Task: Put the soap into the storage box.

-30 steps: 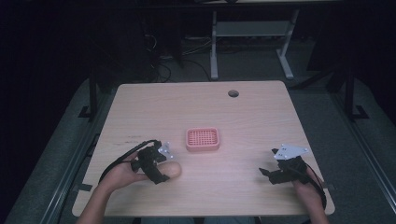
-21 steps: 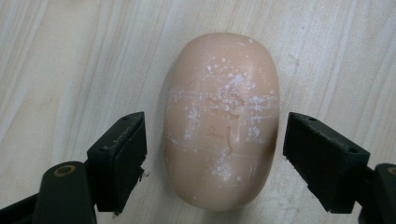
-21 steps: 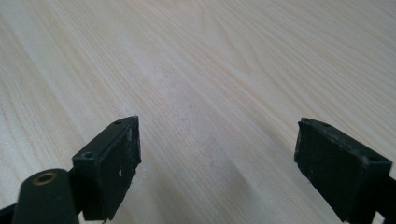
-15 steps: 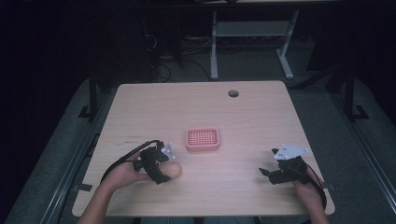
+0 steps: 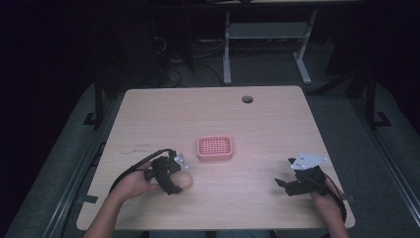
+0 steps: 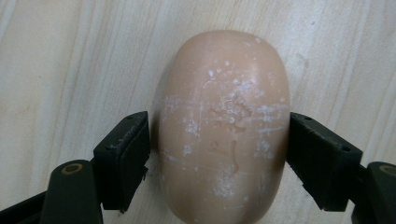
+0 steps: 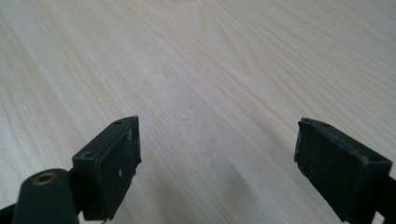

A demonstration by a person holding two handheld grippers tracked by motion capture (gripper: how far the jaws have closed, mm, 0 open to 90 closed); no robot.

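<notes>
One tan soap bar (image 6: 223,130) lies on the wooden table (image 5: 267,119), lower left of centre in the high view. In the left gripper view its long axis runs bottom to top, along the jaws. The left gripper (image 5: 174,181) is clamped across its short sides. One pink basket (image 5: 215,148) sits mid-frame. The right gripper (image 5: 287,185), at lower right, has its jaws apart over bare wood.
</notes>
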